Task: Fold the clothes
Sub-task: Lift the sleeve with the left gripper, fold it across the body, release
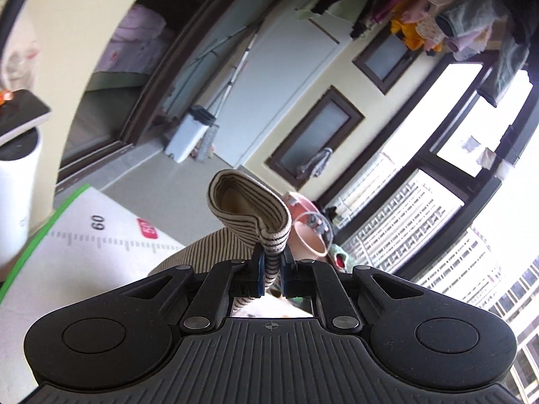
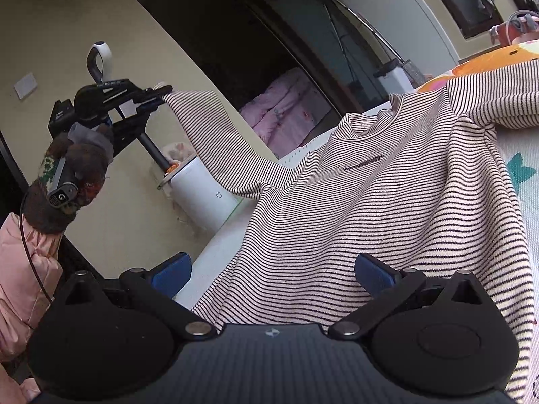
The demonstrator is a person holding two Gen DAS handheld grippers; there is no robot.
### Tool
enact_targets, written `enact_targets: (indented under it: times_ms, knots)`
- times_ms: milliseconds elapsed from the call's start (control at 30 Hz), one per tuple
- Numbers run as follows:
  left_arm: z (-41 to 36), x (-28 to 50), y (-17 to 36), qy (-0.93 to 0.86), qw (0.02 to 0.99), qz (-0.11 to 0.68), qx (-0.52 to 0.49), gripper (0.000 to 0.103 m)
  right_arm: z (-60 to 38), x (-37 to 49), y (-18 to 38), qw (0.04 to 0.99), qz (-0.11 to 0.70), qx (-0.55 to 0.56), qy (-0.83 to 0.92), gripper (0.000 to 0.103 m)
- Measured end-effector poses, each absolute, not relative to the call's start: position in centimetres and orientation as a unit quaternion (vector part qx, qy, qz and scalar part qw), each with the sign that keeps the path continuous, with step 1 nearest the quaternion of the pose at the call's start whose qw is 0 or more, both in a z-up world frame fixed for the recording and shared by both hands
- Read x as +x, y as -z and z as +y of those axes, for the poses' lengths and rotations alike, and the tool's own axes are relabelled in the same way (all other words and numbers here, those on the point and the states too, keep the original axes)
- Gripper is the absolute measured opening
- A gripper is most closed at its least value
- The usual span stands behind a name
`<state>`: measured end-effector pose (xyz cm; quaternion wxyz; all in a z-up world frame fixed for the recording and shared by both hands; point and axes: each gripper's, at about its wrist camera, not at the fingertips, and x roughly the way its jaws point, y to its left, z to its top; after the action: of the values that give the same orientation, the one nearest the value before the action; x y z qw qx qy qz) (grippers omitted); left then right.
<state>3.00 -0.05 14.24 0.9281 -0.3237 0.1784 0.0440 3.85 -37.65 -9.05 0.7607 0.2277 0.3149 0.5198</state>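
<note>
We hold the left gripper (image 1: pixel 272 264) raised high at the left of the scene, tilted up toward the far wall, in a gloved hand (image 2: pixel 72 168) above a pink padded sleeve (image 2: pixel 23 269). Its blue pads (image 1: pixel 258 266) are clenched on the cuff of a sleeve (image 1: pixel 249 208), which loops open above them; from the right wrist view that sleeve runs down and right to the shirt's shoulder.

Our right gripper (image 2: pixel 273 274) sits low and near, pointing across the striped shirt (image 2: pixel 387 202). Its blue pads (image 2: pixel 374 274) stand wide apart, released, with the shirt's near hem lying between them; whether a pad touches the cloth we cannot tell.

The shirt lies front up, collar far, its other sleeve stretched to the far right, on a white mat (image 1: pixel 101 235) with a green edge and a printed ruler. A white cylinder (image 2: pixel 202 195) stands left of the mat. Far off are a doorway with pink bedding (image 2: pixel 286 111), and in the left wrist view, big windows (image 1: pixel 438 202) and hanging laundry (image 1: pixel 438 17).
</note>
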Motion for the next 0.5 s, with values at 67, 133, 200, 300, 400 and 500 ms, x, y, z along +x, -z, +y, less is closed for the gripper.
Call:
enact_targets:
  times_ms: [67, 133, 200, 300, 400, 500]
  knots:
    - [-2.2, 5.1, -14.3, -0.021, 0.93, 0.194, -0.313, 0.009, -37.7, 3.8, 9.1, 0.761, 0.315, 0.229, -0.519, 0.103]
    - [-4.4, 6.9, -13.9, 0.001, 0.928, 0.212, -0.305, 0.009, -37.7, 3.8, 9.1, 0.761, 0.315, 0.23, -0.518, 0.103]
    - [-6.4, 8.7, -13.3, 0.018, 0.925, 0.231, -0.301, 0.01, -37.8, 3.8, 9.0, 0.761, 0.315, 0.231, -0.518, 0.103]
    - [-9.0, 11.0, -12.0, 0.039, 0.916, 0.26, -0.302, 0.017, -37.8, 3.8, 9.0, 0.761, 0.315, 0.233, -0.517, 0.103]
    - [-10.9, 12.5, -10.7, 0.057, 0.907, 0.281, -0.309, 0.041, -37.9, 3.8, 9.0, 0.762, 0.315, 0.234, -0.515, 0.103]
    - [-12.1, 13.0, -9.8, 0.072, 0.905, 0.289, -0.303, 0.057, -38.0, 3.8, 9.0, 0.762, 0.315, 0.236, -0.514, 0.103]
